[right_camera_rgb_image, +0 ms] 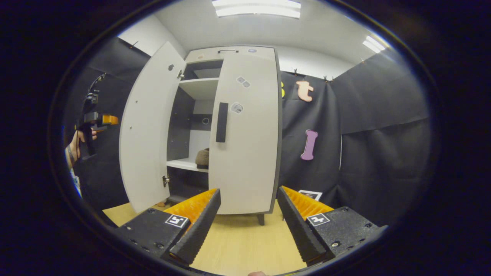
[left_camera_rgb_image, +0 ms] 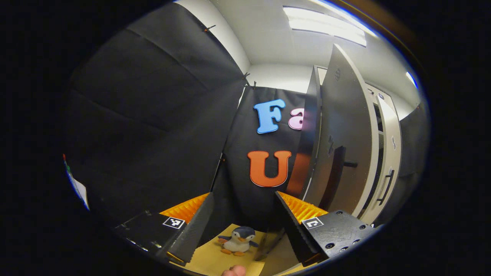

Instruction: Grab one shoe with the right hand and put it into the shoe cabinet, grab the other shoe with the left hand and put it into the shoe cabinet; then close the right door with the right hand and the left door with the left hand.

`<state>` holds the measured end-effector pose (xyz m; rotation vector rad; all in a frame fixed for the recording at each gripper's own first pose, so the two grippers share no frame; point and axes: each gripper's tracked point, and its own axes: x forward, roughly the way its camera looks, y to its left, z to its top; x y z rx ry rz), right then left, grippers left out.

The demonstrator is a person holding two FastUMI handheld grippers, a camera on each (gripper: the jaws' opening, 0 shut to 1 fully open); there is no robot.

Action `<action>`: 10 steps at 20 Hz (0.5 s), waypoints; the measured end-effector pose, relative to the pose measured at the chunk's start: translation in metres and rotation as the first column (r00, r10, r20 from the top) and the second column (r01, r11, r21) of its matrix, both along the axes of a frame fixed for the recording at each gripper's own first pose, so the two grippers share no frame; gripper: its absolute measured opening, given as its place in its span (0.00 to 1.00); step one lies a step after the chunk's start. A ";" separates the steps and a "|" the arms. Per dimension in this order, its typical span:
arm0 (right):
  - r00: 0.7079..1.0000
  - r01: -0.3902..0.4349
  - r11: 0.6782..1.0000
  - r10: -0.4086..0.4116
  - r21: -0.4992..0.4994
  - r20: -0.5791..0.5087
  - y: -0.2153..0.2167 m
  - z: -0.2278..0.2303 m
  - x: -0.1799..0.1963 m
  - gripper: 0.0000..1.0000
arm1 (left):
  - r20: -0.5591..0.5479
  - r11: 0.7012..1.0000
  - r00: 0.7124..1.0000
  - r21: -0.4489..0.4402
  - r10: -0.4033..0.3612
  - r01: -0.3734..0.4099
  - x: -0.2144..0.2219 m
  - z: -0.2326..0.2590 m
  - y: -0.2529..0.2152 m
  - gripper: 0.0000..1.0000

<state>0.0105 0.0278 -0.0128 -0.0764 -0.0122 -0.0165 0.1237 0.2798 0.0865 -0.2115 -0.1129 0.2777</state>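
In the left gripper view, the left tool (left_camera_rgb_image: 238, 226) is released and empty, its fingers spread. The open left door (left_camera_rgb_image: 341, 138) stands edge-on ahead to its right, placed for a push; a toy penguin (left_camera_rgb_image: 238, 240) sits on the floor between the fingers.

In the right gripper view, the right tool (right_camera_rgb_image: 249, 222) is also released, facing the cabinet (right_camera_rgb_image: 230, 51). The right door (right_camera_rgb_image: 249, 145) looks nearly closed. A shoe (right_camera_rgb_image: 202, 157) rests on the shelf (right_camera_rgb_image: 184, 165) inside, so the shoes seem stowed.

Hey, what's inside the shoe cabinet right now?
Through the gap beside the open left door, a brown shoe sits on the middle shelf; the upper shelf looks bare. The closed right door covers the rest, so a second shoe can't be confirmed.
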 end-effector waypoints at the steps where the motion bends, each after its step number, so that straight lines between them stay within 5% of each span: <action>1: 1.000 0.007 1.000 -0.007 0.001 -0.001 -0.001 -0.001 0.001 0.97 | 0.002 1.000 1.000 0.000 -0.004 0.004 0.003 -0.002 -0.002 0.99; 10: 0.999 0.035 0.999 -0.035 0.014 -0.029 -0.004 -0.012 0.007 0.95 | -0.016 0.998 0.999 0.023 -0.051 0.051 0.014 -0.005 -0.010 0.94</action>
